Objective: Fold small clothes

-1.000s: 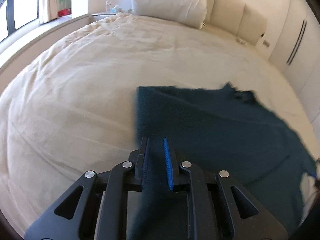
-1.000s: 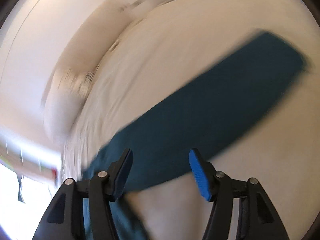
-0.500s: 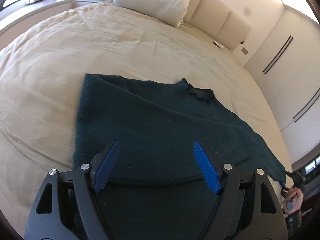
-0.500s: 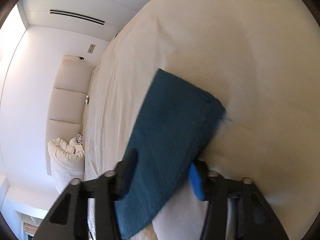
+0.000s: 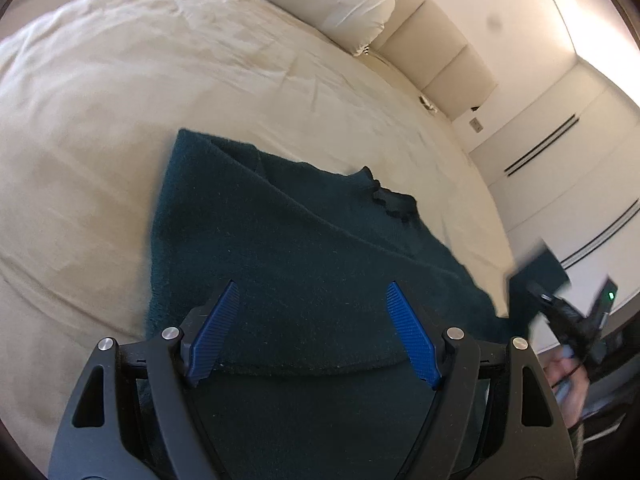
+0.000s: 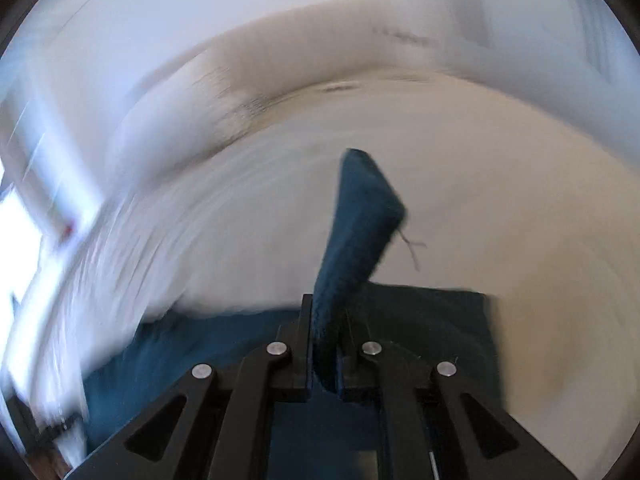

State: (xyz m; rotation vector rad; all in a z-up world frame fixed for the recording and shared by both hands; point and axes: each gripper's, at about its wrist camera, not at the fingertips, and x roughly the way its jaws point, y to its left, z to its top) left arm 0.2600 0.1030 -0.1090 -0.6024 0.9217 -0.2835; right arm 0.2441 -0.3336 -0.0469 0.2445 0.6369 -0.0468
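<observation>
While left gripper (image 5: 312, 332) jaws gape over garment (image 5: 300, 248) | right gripper (image 6: 324, 344) jaws clamp sleeve (image 6: 360, 216)

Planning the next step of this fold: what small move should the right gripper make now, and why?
Probably carry the pinched flap across onto the garment's body. The right gripper has its jaws shut on a flap of the dark green garment, which stands up from the cream bedspread, while the left gripper is open above cloth already lying flat.
</observation>
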